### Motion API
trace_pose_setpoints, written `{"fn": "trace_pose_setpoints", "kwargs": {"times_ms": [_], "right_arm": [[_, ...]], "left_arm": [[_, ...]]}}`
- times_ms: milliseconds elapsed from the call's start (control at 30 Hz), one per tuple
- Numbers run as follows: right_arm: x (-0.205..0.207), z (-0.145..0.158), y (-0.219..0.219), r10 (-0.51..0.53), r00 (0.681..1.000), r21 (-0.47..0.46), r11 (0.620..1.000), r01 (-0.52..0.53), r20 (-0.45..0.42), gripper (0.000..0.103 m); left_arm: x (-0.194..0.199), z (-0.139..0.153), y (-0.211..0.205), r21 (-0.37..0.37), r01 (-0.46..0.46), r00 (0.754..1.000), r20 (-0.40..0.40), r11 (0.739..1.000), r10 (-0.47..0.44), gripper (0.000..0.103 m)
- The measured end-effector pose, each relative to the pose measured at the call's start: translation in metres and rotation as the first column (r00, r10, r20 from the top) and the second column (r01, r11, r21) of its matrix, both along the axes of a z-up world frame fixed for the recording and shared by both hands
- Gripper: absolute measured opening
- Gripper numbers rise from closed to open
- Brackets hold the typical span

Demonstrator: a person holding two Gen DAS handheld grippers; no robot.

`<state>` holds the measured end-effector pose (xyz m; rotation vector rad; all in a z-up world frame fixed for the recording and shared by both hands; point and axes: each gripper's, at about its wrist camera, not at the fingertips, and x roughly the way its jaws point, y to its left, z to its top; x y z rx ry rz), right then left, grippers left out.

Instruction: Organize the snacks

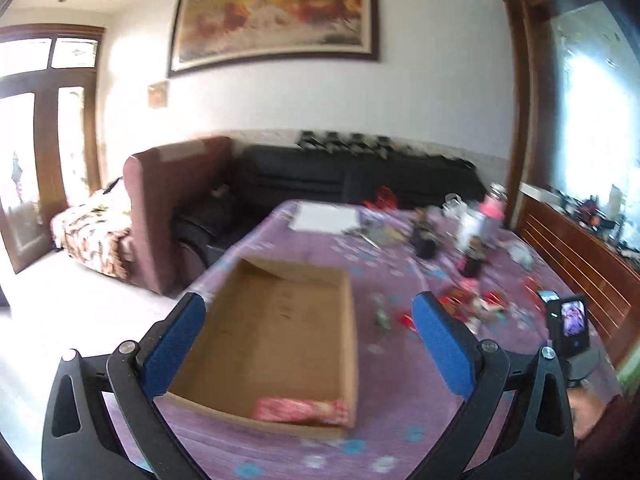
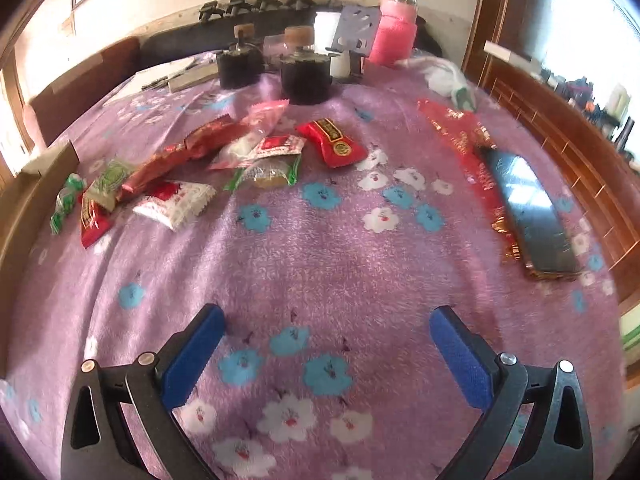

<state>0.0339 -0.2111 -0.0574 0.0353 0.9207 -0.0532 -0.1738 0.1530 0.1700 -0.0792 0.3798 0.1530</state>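
Observation:
A shallow cardboard box (image 1: 280,276) lies on the purple flowered cloth; one pink-red snack packet (image 1: 300,410) lies in its near end. My left gripper (image 1: 308,304) hangs open and empty above the box. In the right wrist view, several wrapped snacks lie in a loose pile at the left middle: a red packet (image 2: 334,142), a green-edged round cake (image 2: 268,174), a white-and-red packet (image 2: 174,202) and a green candy (image 2: 66,204). The box edge (image 2: 28,200) shows at far left. My right gripper (image 2: 326,316) is open and empty, over bare cloth well short of the pile.
Two dark jars with cork lids (image 2: 306,72), a pink-sleeved bottle (image 2: 394,32) and a white cloth (image 2: 444,74) stand at the table's far end. A phone on a red envelope (image 2: 528,208) lies at right. A small camera on a stand (image 1: 570,320) sits by the right edge. Sofas stand beyond.

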Motion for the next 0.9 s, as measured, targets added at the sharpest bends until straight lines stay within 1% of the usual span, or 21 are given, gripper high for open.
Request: {"fn": "trace_pose_setpoints", "kwargs": {"times_ms": [33,167,267,367,400,533,733,900], "right_arm": [[0.0,-0.001,-0.003,-0.008,1.0,0.024,1.0,0.008,0.001,0.103],[0.0,-0.001,-0.002,-0.006,1.0,0.017,1.0,0.006,0.002,0.103],[0.0,-0.001,-0.001,-0.006,1.0,0.018,1.0,0.006,0.002,0.103],[0.0,-0.001,-0.002,-0.006,1.0,0.017,1.0,0.006,0.002,0.103],[0.0,-0.001,-0.002,-0.006,1.0,0.017,1.0,0.006,0.002,0.103],[0.0,0.0,-0.002,-0.006,1.0,0.017,1.0,0.006,0.002,0.103],[0.0,0.0,-0.002,-0.006,1.0,0.017,1.0,0.006,0.002,0.103],[0.0,0.0,-0.002,-0.006,1.0,0.017,1.0,0.006,0.002,0.103]], "left_arm": [[-0.003,0.002,0.008,0.005,-0.017,1.0,0.015,1.0,0.017,0.103],[-0.01,0.006,0.042,0.0,-0.079,0.995,0.06,0.997,0.079,0.103],[-0.013,0.003,0.062,0.003,-0.109,0.991,0.072,0.994,0.109,0.103],[-0.01,-0.004,0.08,0.019,-0.144,0.985,0.103,0.989,0.141,0.103],[-0.009,-0.007,0.085,0.017,-0.149,0.984,0.104,0.989,0.147,0.103],[0.0,-0.017,0.104,-0.038,-0.155,0.982,0.098,0.987,0.159,0.103],[0.01,-0.024,0.119,-0.028,-0.192,0.979,0.065,0.981,0.194,0.103],[0.018,-0.03,0.126,-0.046,-0.18,0.982,0.056,0.983,0.183,0.103]]}}
